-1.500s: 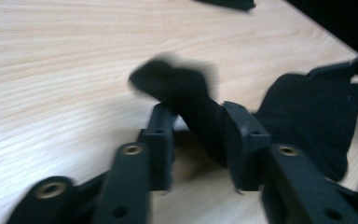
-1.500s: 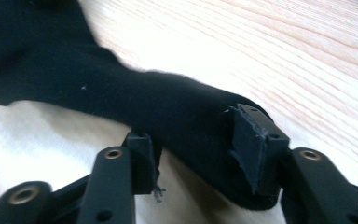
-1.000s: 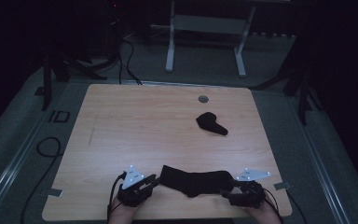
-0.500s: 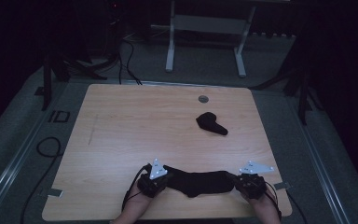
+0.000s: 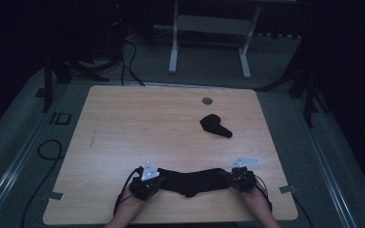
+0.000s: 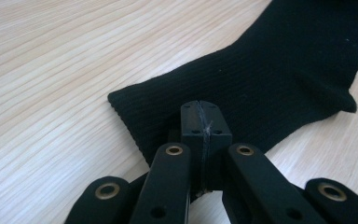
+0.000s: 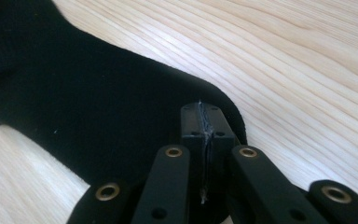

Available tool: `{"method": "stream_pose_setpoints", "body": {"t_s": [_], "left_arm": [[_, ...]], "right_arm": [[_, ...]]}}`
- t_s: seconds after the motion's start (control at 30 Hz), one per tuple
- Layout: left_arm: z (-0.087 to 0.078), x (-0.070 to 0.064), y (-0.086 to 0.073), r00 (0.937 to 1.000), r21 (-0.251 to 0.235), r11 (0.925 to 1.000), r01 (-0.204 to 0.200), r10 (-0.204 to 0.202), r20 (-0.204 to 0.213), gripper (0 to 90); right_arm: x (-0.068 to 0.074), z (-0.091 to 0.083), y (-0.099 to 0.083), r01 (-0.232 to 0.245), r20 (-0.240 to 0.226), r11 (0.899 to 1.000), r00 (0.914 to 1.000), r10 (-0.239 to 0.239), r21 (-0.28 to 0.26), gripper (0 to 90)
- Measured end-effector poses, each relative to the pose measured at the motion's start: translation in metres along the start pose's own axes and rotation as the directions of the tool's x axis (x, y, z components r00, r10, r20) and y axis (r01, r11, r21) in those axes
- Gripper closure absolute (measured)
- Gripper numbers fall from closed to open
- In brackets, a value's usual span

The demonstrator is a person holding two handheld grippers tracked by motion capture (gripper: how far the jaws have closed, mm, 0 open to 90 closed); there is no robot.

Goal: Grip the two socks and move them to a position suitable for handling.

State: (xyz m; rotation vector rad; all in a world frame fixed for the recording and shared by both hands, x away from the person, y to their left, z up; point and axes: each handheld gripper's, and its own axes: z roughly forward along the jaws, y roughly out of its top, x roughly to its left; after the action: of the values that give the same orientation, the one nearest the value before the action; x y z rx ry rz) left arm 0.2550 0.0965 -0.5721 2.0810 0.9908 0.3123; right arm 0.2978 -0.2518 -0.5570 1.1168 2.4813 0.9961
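High view: wooden table (image 5: pixel 123 137) fills the middle of the frame, dark floor around it. A black sock (image 5: pixel 190 180) lies stretched flat along the bottom centre, close to the near edge. Left gripper (image 5: pixel 158 179) sits at the sock's left end, lower left of centre, with a grey plate on top; right gripper (image 5: pixel 227 175) sits at the sock's right end, lower right of centre, also with a grey plate. Hands and forearms come in from the bottom edge behind each. A second black sock (image 5: pixel 215 125) lies bunched right of centre, well apart from the stretched one. A small round grommet (image 5: pixel 207 100) sits near the far edge, above that second sock. Left gripper view: left gripper (image 6: pixel 200 109) in the bottom centre, jaws pressed together, pinching the ribbed cuff end of the black sock (image 6: pixel 279 70), which runs off to the upper right over the table (image 6: pixel 51 70). Right gripper view: right gripper (image 7: pixel 200 109) in the bottom centre, jaws pressed together on the rounded end of the black sock (image 7: pixel 74 107), which spreads to the upper left; bare table (image 7: pixel 307 70) fills the upper right.
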Motion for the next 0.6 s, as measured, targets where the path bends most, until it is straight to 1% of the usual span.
{"method": "stream_pose_setpoints", "body": {"t_s": [0.03,0.13,0.27,0.3,0.33,0.37,0.4,0.43,0.47,0.5,0.57,0.6], "left_arm": [[-0.001,0.002,-0.001,1.0000,-0.001,1.0000,0.005,-0.005,0.003,90.0],[-0.005,0.007,-0.004,0.9999,-0.004,0.9998,0.017,-0.017,0.002,90.0],[-0.006,0.008,-0.005,0.9997,-0.011,0.9996,0.025,-0.025,0.003,89.8],[-0.007,0.009,-0.006,0.9996,-0.018,0.9994,0.028,-0.028,0.009,89.5],[-0.008,0.010,-0.006,0.9990,-0.034,0.9988,0.036,-0.035,0.029,85.3],[-0.009,0.010,-0.006,0.9980,-0.052,0.9976,0.044,-0.042,0.048,81.4],[-0.013,0.011,-0.006,0.9973,-0.090,0.9952,0.040,-0.035,0.065,77.2],[-0.015,0.011,-0.006,0.9967,-0.113,0.9928,0.041,-0.032,0.074,71.3],[-0.018,0.012,-0.006,0.9963,-0.135,0.9902,0.037,-0.027,0.081,69.8],[-0.021,0.012,-0.005,0.9968,-0.147,0.9885,0.034,-0.023,0.077,67.6],[-0.025,0.013,-0.004,0.9972,-0.156,0.9870,0.038,-0.027,0.070,57.8],[-0.026,0.014,-0.004,0.9974,-0.150,0.9879,0.038,-0.028,0.066,55.8]], "right_arm": [[0.003,0.002,0.001,0.001,-0.012,1.000,0.9999,-0.001,-0.003,87.3],[0.008,0.005,0.004,0.010,-0.028,1.000,0.9996,-0.010,0.002,86.6],[0.010,0.007,0.006,0.017,-0.034,1.000,0.9993,-0.017,0.002,85.2],[0.010,0.007,0.007,0.009,-0.041,1.000,0.9991,-0.009,0.003,83.6],[0.010,0.006,0.008,0.004,-0.053,1.000,0.9986,-0.004,0.007,81.5],[0.009,0.004,0.009,-0.001,-0.064,1.000,0.9980,0.001,-0.003,78.5],[0.008,0.001,0.010,-0.011,-0.072,1.000,0.9973,0.009,-0.021,74.4],[0.005,-0.003,0.014,-0.017,-0.076,0.999,0.9970,0.013,-0.046,69.5],[0.003,-0.005,0.017,-0.016,-0.064,0.998,0.9979,0.012,-0.059,68.5],[0.000,-0.008,0.022,-0.009,-0.043,0.997,0.9991,0.005,-0.077,66.9],[-0.009,-0.013,0.032,-0.002,-0.012,0.994,0.9999,0.000,-0.109,64.5],[-0.015,-0.013,0.038,-0.003,0.004,0.992,1.0000,0.004,-0.125,62.8]]}}
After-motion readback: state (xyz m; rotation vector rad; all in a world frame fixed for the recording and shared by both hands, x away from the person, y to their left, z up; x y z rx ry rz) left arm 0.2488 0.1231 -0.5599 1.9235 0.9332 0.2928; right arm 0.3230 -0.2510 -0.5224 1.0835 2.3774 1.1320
